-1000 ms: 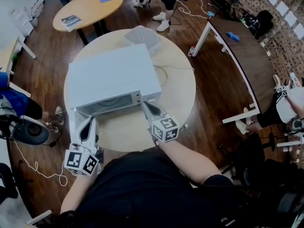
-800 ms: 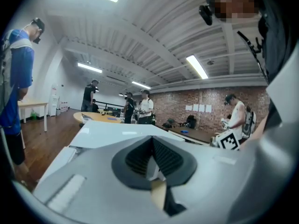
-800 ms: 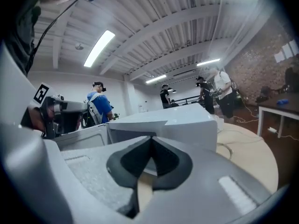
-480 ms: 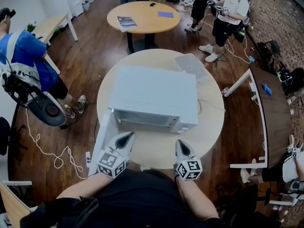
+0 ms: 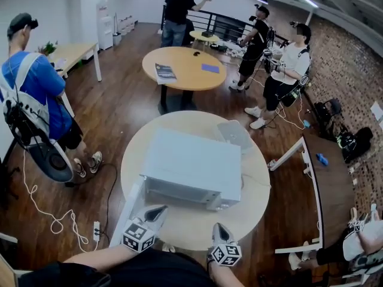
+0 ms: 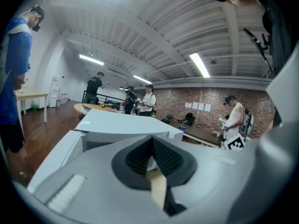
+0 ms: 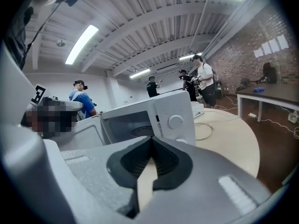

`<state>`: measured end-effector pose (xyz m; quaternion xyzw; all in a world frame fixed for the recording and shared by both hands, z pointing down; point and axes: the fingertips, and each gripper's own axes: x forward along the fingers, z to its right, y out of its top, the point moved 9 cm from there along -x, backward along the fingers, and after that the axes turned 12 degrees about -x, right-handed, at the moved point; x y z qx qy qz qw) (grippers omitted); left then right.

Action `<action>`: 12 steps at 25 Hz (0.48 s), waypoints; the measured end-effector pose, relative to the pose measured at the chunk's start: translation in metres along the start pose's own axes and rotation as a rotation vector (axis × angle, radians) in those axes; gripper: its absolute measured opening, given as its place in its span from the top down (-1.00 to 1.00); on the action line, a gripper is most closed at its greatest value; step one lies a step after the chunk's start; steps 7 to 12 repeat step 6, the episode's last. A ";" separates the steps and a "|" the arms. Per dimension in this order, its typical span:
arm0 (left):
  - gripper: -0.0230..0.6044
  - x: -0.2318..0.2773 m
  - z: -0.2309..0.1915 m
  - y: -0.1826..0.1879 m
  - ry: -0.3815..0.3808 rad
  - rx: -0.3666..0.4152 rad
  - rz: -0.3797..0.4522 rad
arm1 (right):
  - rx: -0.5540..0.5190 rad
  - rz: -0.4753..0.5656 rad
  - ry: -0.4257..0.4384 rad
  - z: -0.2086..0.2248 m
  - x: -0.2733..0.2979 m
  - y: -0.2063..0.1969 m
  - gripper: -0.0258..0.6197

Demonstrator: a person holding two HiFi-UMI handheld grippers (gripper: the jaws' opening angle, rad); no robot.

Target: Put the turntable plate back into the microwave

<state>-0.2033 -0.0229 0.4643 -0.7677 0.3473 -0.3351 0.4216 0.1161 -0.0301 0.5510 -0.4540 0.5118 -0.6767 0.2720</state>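
From the head view, the white box-shaped microwave (image 5: 191,166) stands in the middle of the round beige wooden table (image 5: 191,221). A free strip of table lies between its front and the near table edge. Its white door (image 5: 133,203) is swung open on the left side. My left gripper (image 5: 160,210) is just beside this door. My right gripper (image 5: 216,226) is in front of the microwave's right corner, over the near table edge.

In the left gripper view, the jaws are pressed together with nothing between them. The microwave's top and the open door are close ahead.

In the right gripper view, the jaws are also together and empty. The cavity of the microwave is open, and the round dark plate (image 7: 140,131) seems to lie on its floor. A thin white cable (image 7: 205,130) lies on the table to the right of the microwave.
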 end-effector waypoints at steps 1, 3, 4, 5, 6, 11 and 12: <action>0.91 -0.002 0.000 -0.002 -0.005 -0.004 -0.002 | 0.002 -0.002 -0.006 -0.001 -0.004 -0.002 0.92; 0.91 -0.005 0.003 -0.007 -0.015 -0.014 -0.010 | 0.007 -0.012 -0.020 -0.004 -0.016 -0.007 0.92; 0.91 -0.007 0.005 -0.011 -0.021 -0.020 -0.015 | 0.011 -0.020 -0.028 -0.005 -0.023 -0.009 0.92; 0.91 -0.009 0.007 -0.014 -0.029 -0.025 -0.020 | 0.016 -0.029 -0.037 -0.006 -0.031 -0.012 0.92; 0.91 -0.011 0.009 -0.018 -0.036 -0.031 -0.025 | 0.020 -0.037 -0.046 -0.008 -0.039 -0.015 0.92; 0.91 -0.011 0.009 -0.018 -0.036 -0.031 -0.025 | 0.020 -0.037 -0.046 -0.008 -0.039 -0.015 0.92; 0.91 -0.011 0.009 -0.018 -0.036 -0.031 -0.025 | 0.020 -0.037 -0.046 -0.008 -0.039 -0.015 0.92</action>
